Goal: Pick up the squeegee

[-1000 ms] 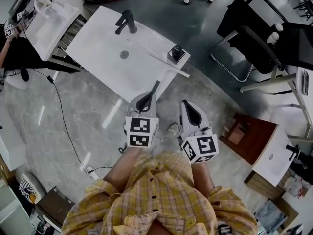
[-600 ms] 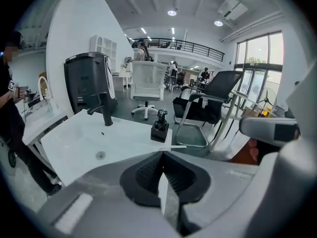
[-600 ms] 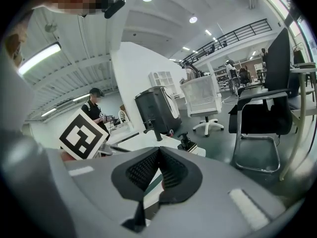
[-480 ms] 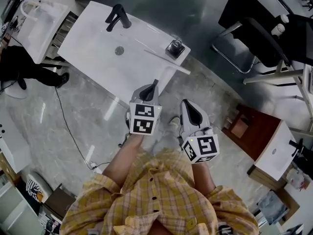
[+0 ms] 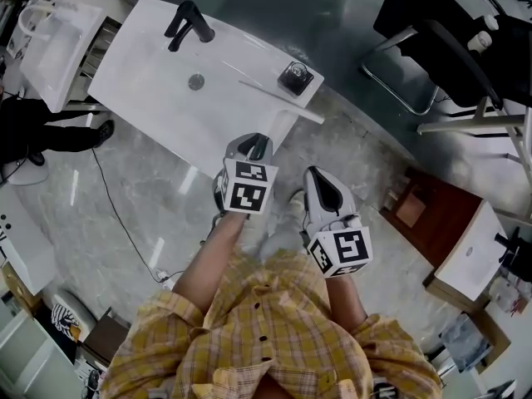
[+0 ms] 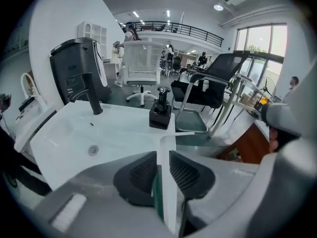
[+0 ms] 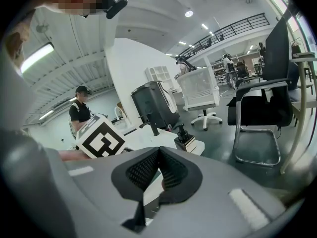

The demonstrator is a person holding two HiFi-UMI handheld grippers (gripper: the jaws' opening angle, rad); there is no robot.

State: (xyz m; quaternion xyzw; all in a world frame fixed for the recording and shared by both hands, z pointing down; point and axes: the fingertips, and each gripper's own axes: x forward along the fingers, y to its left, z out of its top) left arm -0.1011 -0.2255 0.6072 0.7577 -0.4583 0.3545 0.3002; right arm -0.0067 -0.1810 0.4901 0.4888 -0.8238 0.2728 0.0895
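Note:
The squeegee [image 5: 280,100] is a long thin pale bar on the white sink counter [image 5: 158,98]. It lies by the black soap dispenser [image 5: 295,77], with its right end sticking out past the counter's edge. In the left gripper view the squeegee [image 6: 191,135] runs rightward just beyond the jaws. My left gripper [image 5: 257,146] tilts down over the counter's near corner. Its jaws [image 6: 163,157] are opening, and a white strip shows in the narrow gap; I cannot tell whether that is counter edge or squeegee. My right gripper [image 5: 323,189] hangs over the floor to the right, jaws [image 7: 158,158] shut and empty.
A black faucet [image 5: 188,24] and a drain [image 5: 196,81] sit on the counter's far part. A black office chair [image 5: 465,48] stands at the upper right and a brown cabinet [image 5: 428,223] at the right. A second white basin [image 5: 58,40] and a person's legs [image 5: 50,131] are at the left.
My left gripper has dipped and tilted down toward the counter's near corner, and its shut jaws have parted. The right gripper has sunk slightly. The counter has shifted up-left in the head view.

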